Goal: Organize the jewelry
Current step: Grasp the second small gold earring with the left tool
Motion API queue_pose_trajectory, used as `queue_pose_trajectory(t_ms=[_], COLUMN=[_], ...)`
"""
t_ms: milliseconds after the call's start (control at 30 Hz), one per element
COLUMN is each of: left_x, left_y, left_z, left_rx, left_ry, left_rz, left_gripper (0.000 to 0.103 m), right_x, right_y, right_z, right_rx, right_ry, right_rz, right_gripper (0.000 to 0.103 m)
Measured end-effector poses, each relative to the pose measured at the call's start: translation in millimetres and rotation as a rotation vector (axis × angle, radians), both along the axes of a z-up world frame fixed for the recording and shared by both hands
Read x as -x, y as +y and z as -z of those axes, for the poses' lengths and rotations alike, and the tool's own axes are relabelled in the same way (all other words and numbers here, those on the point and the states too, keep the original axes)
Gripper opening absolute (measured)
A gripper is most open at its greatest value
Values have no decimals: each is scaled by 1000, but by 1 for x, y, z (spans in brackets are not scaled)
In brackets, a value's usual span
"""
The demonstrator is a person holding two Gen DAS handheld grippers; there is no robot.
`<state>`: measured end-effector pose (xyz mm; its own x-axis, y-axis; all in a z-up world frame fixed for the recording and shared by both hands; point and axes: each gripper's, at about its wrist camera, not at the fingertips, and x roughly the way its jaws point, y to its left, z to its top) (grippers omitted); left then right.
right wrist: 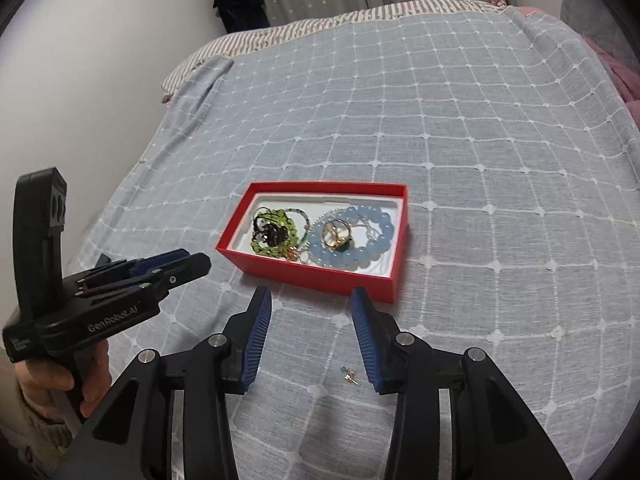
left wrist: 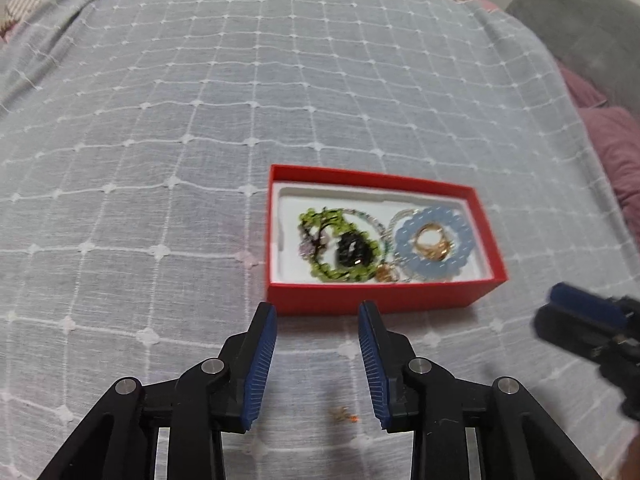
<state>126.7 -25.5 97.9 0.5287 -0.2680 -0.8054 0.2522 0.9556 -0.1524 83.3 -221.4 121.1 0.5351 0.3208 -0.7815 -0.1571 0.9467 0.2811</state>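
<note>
A red box (left wrist: 380, 298) (right wrist: 320, 276) with a white liner lies on the bed. Inside are a green bead bracelet (left wrist: 312, 216) (right wrist: 256, 246), a pale blue bead bracelet (left wrist: 402, 240) (right wrist: 372, 256) and a gold ring (left wrist: 434, 242) (right wrist: 336, 236). A small gold earring (left wrist: 344, 414) (right wrist: 349, 376) lies loose on the cover, in front of the box. My left gripper (left wrist: 317, 310) (right wrist: 196, 259) hovers open just short of the box's near wall, with nothing between its pads. My right gripper (right wrist: 312, 293) (left wrist: 552, 308) is likewise open and empty, above the earring.
The bed has a grey-blue cover with a white grid (right wrist: 480, 160), and striped bedding (right wrist: 280, 36) at its far end. A pink blanket (left wrist: 612, 148) and a grey cushion (left wrist: 580, 28) lie on the right. A hand (right wrist: 92, 380) holds the left gripper near the white wall.
</note>
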Motion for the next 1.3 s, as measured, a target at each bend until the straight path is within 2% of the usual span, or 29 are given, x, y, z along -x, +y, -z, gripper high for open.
queue_pose_trajectory(t_ms=[133,233,433,667,933,1300], left_x=[5,8,16,22,23,18], left_y=[-4,-7,-14,-21,-31,-32], left_z=[8,15,27,41,55,63], left_rx=[-92,-95,-119,-148,-206,-197], left_ry=[-17,5,37,61,78,111], left_rz=[-10,13,44,69,93,117], left_gripper=[39,40,40,40,40,40], right_x=[3,7,8,9,7,0], right_y=[-5,-12,-11,-3,14,10], right_z=[1,3,17,22,46,57], right_rx=[78,124,135,151,222,250], right_ry=[61,73,103,105,156,167], right_rz=[25,47,36,-4,-71,-48], right_gripper=[47,47,47,47,47,47])
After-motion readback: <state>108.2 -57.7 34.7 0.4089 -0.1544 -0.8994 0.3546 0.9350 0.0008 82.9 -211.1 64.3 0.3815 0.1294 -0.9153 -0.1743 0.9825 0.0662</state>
